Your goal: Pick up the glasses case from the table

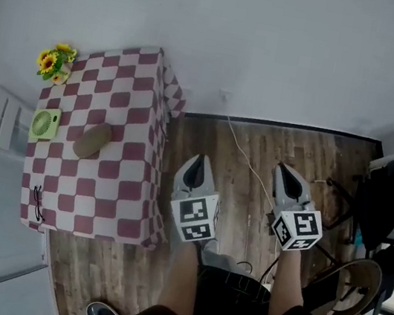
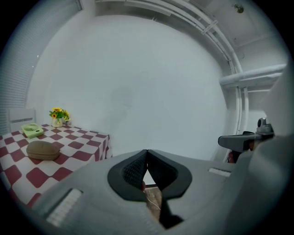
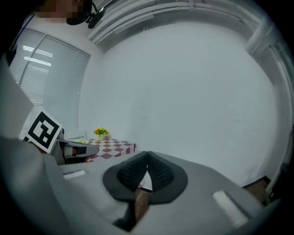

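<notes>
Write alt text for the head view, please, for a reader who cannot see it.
Seen from above, a person holds the left gripper and right gripper, jaws shut and empty, over a wood floor, apart from a checked table at left bearing a brown glasses case, green fan and sunflowers.

The right gripper (image 3: 147, 159) pinched closed, empty.
Beyond its jaws a white wall (image 3: 183, 92); off left, the checked table (image 3: 118, 147) with sunflowers (image 3: 100, 132), the left gripper (image 3: 94, 150) in front.
</notes>
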Tool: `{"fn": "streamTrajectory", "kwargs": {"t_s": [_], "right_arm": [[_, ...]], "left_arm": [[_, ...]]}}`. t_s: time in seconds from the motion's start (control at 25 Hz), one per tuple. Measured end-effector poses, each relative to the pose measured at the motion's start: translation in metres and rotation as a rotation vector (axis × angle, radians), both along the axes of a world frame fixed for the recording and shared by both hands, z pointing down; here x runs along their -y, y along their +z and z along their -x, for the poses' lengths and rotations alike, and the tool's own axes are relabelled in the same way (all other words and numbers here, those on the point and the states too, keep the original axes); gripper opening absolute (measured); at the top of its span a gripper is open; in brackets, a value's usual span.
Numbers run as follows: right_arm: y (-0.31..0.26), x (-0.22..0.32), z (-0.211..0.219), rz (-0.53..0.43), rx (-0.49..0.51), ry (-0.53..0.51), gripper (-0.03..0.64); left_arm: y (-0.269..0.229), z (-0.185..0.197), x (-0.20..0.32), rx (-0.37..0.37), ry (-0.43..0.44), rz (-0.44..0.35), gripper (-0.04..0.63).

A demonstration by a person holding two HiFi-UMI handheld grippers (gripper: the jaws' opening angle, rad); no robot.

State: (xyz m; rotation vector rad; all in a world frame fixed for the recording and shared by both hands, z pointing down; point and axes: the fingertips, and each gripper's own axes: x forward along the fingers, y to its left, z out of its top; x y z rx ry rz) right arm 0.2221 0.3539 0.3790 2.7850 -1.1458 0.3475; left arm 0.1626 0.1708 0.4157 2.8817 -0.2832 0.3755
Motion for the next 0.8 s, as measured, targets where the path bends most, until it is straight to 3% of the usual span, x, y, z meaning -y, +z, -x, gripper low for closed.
{"fn": "streamTrajectory", "kwargs": {"t_s": [0.16,0.4,0.56,0.8], "right_arm": [[0.007,0.038,-0.053,0.017,0.013,0.001,0.002],[0.006,0.098,-0.115,0.01,0.035,0.009,0.002],[0.019,0.153,-0.133,0.031,0.068,-0.058,0.002],[0.023,0.249,-0.139,0.035,0.078,-0.2,0.002]], "left_arm": [[0.012,-0.051,0.045,0.015,-0.02,0.03,0.011],[0.006,-0.118,0.094,-0.006,0.021,0.044,0.011],[0.016,-0.13,0.141,0.019,-0.028,0.058,0.011],[0.019,-0.109,0.23,0.033,-0.183,0.064,0.011]]}}
